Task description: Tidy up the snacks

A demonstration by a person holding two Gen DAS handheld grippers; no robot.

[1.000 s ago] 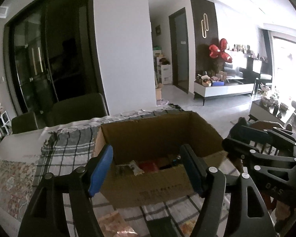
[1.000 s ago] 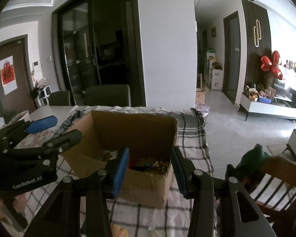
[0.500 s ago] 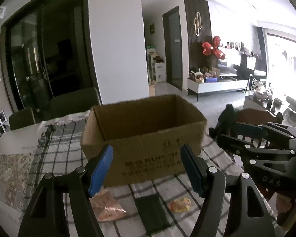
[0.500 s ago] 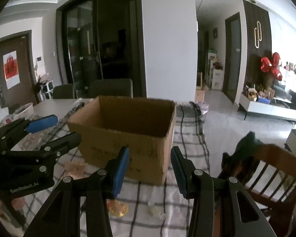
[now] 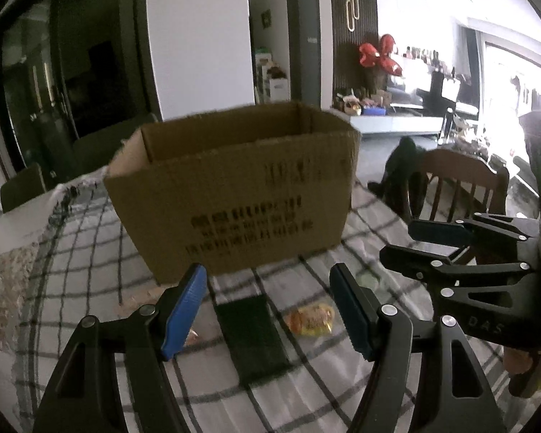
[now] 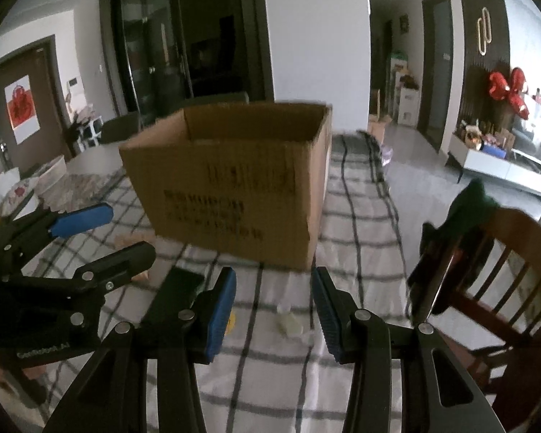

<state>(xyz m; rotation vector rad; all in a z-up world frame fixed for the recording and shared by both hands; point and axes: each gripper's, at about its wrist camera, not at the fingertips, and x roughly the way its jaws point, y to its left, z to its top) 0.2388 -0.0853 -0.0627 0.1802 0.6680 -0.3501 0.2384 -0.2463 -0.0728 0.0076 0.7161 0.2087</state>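
1. Dropping from a view into the cardboard box, both tools now hang low before its printed side; its contents are hidden.
2. The left tool is spread and empty over a dark green packet; a yellow wrapped snack lies just beside.
3. The right tool, jaws apart and empty, frames a pale small wrapper.
4. Picking up loose snacks likely comes next.
5. The table wears a checked cloth; a wooden chair stands at its right edge.
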